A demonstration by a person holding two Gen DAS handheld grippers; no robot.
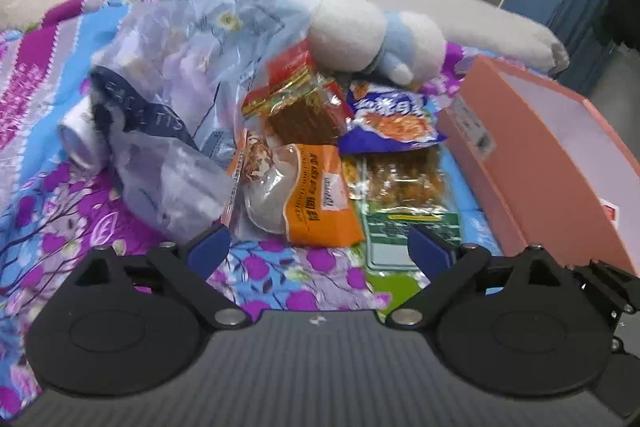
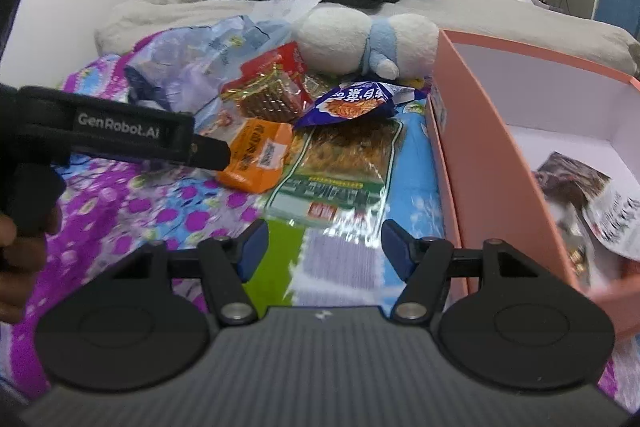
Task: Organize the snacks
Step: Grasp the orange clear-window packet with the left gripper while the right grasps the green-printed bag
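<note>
We see the crinkly snack packets, orange pouch (image 1: 320, 195) and green-labelled clear pack (image 2: 340, 167) nearest, heaped on the flowered purple-blue bedspread (image 1: 60, 211) beside the open pink cardboard box (image 2: 480, 147); our left gripper (image 1: 318, 249) and right gripper (image 2: 322, 249) both gape, holding nothing

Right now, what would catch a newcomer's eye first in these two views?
Probably the heap of bright snack packets on the flowered bedspread, with the orange packet nearest the open left gripper. To their right stands the pink box, open, with a packet already inside. Behind the heap lies a white and blue plush toy.
</note>
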